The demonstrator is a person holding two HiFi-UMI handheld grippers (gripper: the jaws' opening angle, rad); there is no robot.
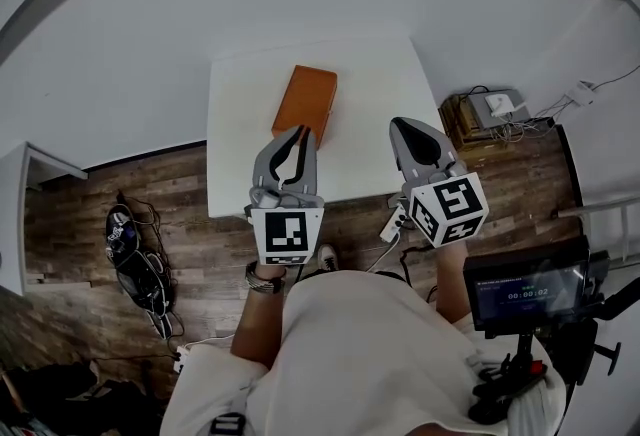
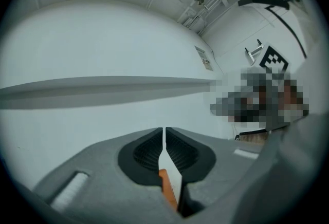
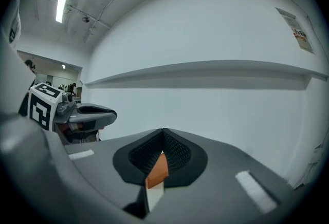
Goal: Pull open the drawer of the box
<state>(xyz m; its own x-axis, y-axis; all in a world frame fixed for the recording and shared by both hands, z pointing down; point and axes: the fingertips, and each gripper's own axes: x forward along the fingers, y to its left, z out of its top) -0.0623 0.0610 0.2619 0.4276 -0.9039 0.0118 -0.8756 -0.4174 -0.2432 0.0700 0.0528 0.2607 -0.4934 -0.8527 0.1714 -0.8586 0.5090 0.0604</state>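
In the head view we see the orange box on the white surface, long axis running away from us, just ahead of our left gripper. Our right gripper stands farther right. Left gripper view: jaws together, empty. Right gripper view: likewise together.

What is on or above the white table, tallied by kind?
Orange box: 1
Grippers: 2, the left gripper and the right gripper, both shut with nothing held
Total: 3
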